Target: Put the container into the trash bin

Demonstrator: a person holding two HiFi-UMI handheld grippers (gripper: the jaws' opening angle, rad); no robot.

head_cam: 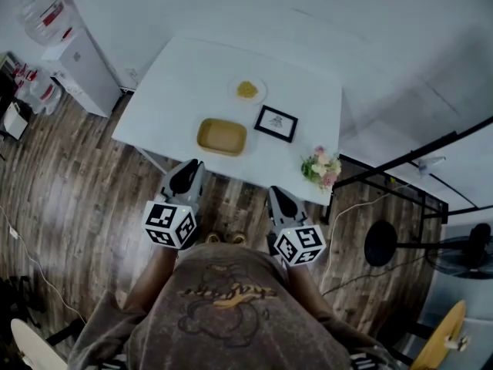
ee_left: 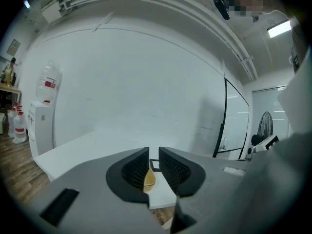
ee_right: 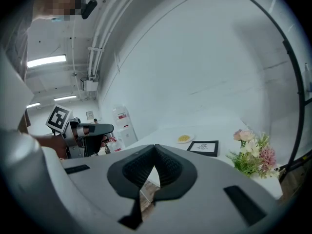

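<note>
Tan and shallow, the container lies on the white table, close to the edge nearest me and empty as far as I can see. My left gripper is just short of that edge, over the wooden floor, pointing toward the container's left end. Its jaws stand only a narrow slit apart and grip nothing. In the left gripper view, a sliver of the container shows through that slit, farther off on the tabletop and not touched by the pads. My right gripper is beside the left one, also short of the table edge, with its jaws brought together until the tips meet and nothing held between them. Beyond the container, toward the wall, a small plate carries a yellow heap. A black picture frame lies to the container's right, apart from it. A bunch of flowers stands at the table's near right corner. A water dispenser stands against the wall to the left of the table.
</note>
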